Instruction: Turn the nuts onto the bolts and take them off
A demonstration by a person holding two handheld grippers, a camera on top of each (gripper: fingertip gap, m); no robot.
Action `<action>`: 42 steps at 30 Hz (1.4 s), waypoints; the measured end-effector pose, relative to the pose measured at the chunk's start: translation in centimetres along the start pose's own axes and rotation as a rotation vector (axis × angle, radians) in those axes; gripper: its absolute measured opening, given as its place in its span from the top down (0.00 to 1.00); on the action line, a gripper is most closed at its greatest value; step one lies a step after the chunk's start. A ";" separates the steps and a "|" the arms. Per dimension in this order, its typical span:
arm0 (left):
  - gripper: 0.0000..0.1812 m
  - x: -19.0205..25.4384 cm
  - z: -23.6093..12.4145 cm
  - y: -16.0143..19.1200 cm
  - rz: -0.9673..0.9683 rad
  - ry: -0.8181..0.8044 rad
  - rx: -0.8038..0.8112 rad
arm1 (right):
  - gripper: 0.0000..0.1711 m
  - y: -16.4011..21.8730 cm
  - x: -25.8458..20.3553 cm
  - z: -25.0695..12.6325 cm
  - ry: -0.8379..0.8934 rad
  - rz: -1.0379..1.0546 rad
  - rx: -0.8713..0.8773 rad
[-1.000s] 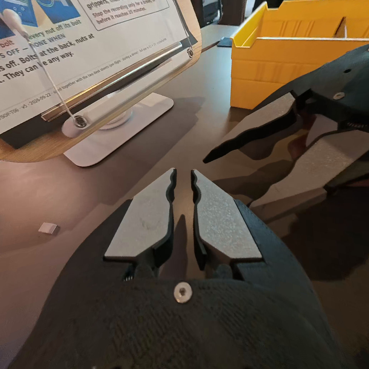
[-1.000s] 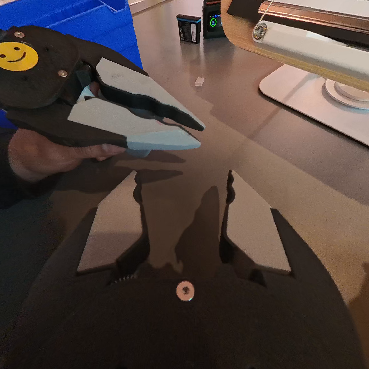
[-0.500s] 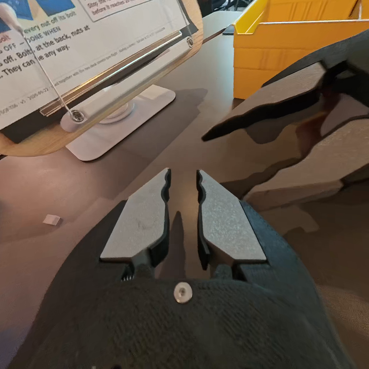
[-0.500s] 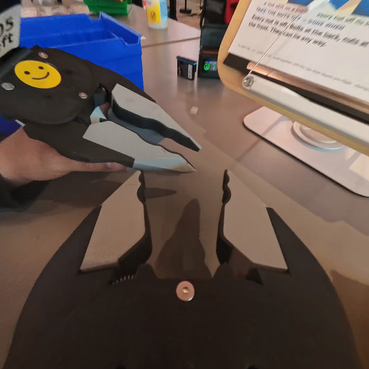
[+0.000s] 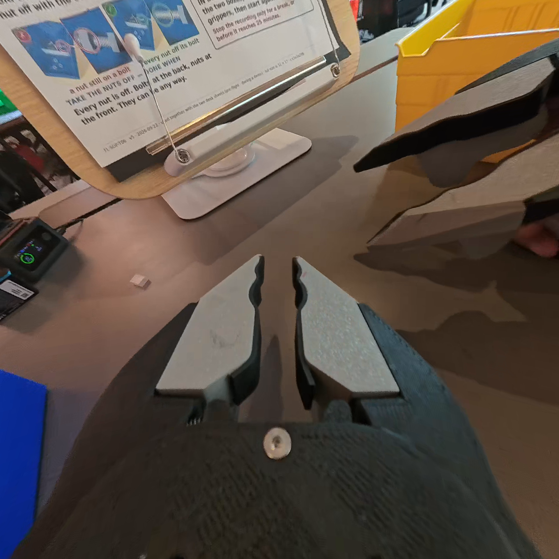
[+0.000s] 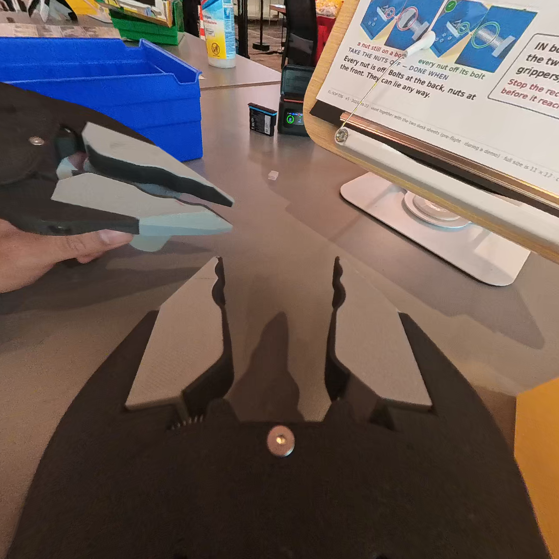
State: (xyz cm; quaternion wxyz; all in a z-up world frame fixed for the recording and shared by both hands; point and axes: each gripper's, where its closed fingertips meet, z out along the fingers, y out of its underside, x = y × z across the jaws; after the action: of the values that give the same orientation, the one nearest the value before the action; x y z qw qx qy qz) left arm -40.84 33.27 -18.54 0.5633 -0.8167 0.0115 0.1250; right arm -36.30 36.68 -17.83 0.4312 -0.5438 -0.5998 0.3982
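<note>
No nut or bolt shows in either view. My left gripper (image 5: 277, 260) is over the brown table (image 5: 302, 211), empty, with only a narrow gap between its jaws. It also shows in the right wrist view (image 6: 232, 215), held by a hand at the left. My right gripper (image 6: 277, 260) is wide open and empty above the table (image 6: 272, 211). It also shows at the right of the left wrist view (image 5: 361, 205). The two grippers point toward each other, tips apart. A blue bin (image 6: 121, 90) stands behind the left gripper and a yellow bin (image 5: 453, 75) behind the right one.
A wooden stand with an instruction sheet (image 5: 181, 90) on a white base (image 6: 438, 242) stands at the back. A small dark device with a lit screen (image 6: 292, 118), a black block (image 6: 261, 119) and a tiny white piece (image 6: 273, 174) lie on the table. A bottle (image 6: 220, 33) is farther back.
Both wrist views have pulled back and tilted up, so more of the stand, bins and far table shows. The left jaws opened slightly. The right jaws stay wide open.
</note>
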 end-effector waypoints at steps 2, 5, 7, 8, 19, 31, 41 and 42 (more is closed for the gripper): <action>0.93 0.0 0.1 0.0 0.002 0.004 -0.002 | 0.60 -0.2 0.1 0.3 -0.020 0.013 0.006; 0.92 -0.2 0.4 0.4 -0.006 0.001 -0.032 | 0.60 -0.4 0.0 0.8 -0.046 0.022 0.011; 0.92 -0.2 0.4 0.4 -0.003 0.002 -0.029 | 0.60 -0.5 -0.4 1.3 -0.066 0.017 0.004; 0.93 -0.2 0.4 0.3 -0.002 0.002 -0.023 | 0.60 -0.5 -0.6 1.4 -0.074 0.006 0.001; 0.92 0.2 0.7 0.6 -0.001 0.034 -0.049 | 0.61 -0.8 -0.3 2.6 -0.100 -0.009 0.002; 0.95 1.5 -1.0 -0.4 -0.073 0.124 0.030 | 0.62 -1.9 -1.2 3.7 -0.142 0.075 0.047; 0.92 2.7 -1.7 -0.3 -0.071 0.137 0.020 | 0.62 -1.4 -1.0 2.1 -0.094 0.043 0.041; 0.91 3.1 -2.0 -0.1 -0.071 0.144 0.012 | 0.63 -1.4 -0.8 2.1 -0.078 0.026 0.037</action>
State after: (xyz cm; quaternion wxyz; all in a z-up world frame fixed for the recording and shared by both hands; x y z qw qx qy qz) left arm -37.39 31.88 -18.42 0.5701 -0.8199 0.0234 0.0459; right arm -38.66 35.75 -17.25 0.4124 -0.5276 -0.6014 0.4357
